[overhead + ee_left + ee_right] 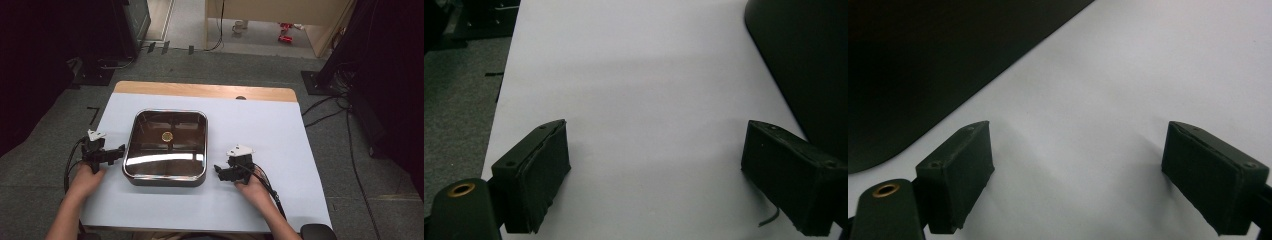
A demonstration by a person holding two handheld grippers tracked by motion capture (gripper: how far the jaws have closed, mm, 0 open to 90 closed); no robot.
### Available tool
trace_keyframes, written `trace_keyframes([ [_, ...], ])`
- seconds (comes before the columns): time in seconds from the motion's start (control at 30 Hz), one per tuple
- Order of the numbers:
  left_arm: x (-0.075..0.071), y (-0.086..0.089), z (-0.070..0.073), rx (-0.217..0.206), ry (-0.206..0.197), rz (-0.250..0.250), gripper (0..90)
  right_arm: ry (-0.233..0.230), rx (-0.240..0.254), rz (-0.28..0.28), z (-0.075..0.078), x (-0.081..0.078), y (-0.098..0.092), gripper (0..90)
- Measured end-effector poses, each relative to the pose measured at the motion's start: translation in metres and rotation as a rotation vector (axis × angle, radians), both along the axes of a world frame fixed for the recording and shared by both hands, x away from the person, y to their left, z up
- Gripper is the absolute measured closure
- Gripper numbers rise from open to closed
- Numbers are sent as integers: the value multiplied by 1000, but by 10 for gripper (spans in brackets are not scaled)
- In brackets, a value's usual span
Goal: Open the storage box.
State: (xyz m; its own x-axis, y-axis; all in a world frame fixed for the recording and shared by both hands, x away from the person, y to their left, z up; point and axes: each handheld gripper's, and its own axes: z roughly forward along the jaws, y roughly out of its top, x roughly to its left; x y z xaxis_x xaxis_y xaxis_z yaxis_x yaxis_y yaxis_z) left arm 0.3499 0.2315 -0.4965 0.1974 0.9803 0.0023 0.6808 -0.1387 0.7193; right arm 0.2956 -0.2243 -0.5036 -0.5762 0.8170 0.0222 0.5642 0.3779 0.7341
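Sitting square in the middle of the white sheet (pixel 260 125) is the dark, glossy square basin (pixel 165 147), its rounded rim catching a streak of light and a small brass drain (pixel 166 135) marking the centre of its floor. It looks empty, apart from that fitting.

The left gripper (pixel 116 152) rests on the sheet just beside the basin's left wall, its tips turned toward that wall but apart from it. In the left gripper view its jaws stand wide with bare sheet between them, and the basin's dark side (pixel 809 65) rises along the right edge. The right gripper (pixel 218 171) lies near the basin's front right corner, tips aimed at it without touching. In the right gripper view its jaws are likewise spread with nothing between them, and the basin's rounded corner (pixel 923 65) fills the upper left.

Flanking the basin on both sides this way reads as a ready stance: each hand low on the table, both tongs released, probably set to take the rim from either side.
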Motion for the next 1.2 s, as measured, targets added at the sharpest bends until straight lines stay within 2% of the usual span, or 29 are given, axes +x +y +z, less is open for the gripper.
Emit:
trace_keyframes([
  [0.7, 0, 0, 0, 0, 0, 0, 119, 2, -2, -4, 0, 0, 0, 127],
  [0.8, 0, 0, 0, -1, 0, 0, 119, 26, -20, -21, 4, 0, 3, 167],
  [0.9, 0, 0, 0, 0, 0, 0, 119, 44, -30, -1, 8, 0, 3, 251],
  [1.0, 0, 0, 0, 0, 0, 0, 119, 54, -30, 10, 10, 0, 2, 265],
  [1.2, 0, 0, 0, 0, 0, 0, 119, 66, 32, 17, 23, 1, -3, 283],
])
